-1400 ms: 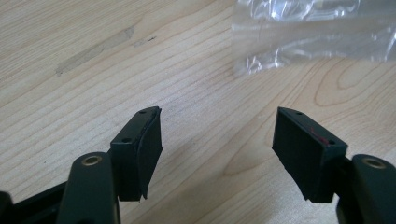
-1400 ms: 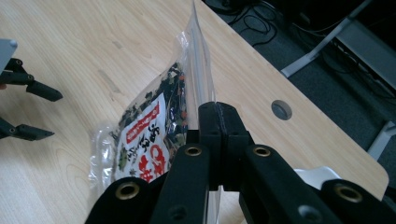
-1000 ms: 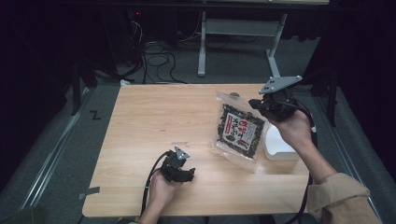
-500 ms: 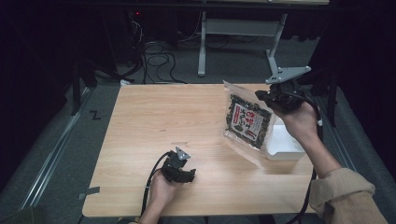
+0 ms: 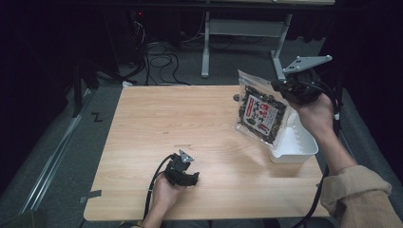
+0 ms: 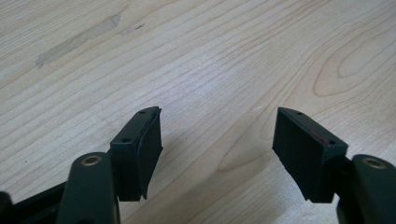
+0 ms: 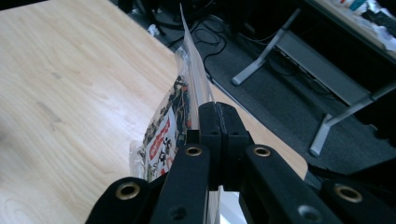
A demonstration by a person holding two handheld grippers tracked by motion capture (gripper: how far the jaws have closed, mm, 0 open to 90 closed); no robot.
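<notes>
High view footage has the wooden table (image 5: 142, 142) as its landmark, and every place below is given against it. A clear snack bag (image 5: 262, 111) with dark contents and a red and white label is held up off the table, above its far right part, hanging tilted with its top edge toward the far side. It is clamped at its upper right edge by the right gripper (image 5: 285, 88), whose grey three-cornered plate (image 5: 306, 62) is seen above the hand beyond the table's far right corner. Seen from the right gripper view, the two black jaws are pressed together on the thin plastic of the snack bag (image 7: 161, 140), which rises past them as a clear film, with the table's far edge and a grey floor with cables behind. A white tray (image 5: 297, 145) sits on the table at its right edge, just below and behind the hanging bag; whether the bag touches it cannot be told. The left gripper (image 5: 183, 172) is rested on the table near its front edge, left of the middle, and is held in the left hand (image 5: 164, 194). Seen from the left gripper view, its jaws are set apart with nothing between them, over bare wood (image 6: 210, 70).
</notes>
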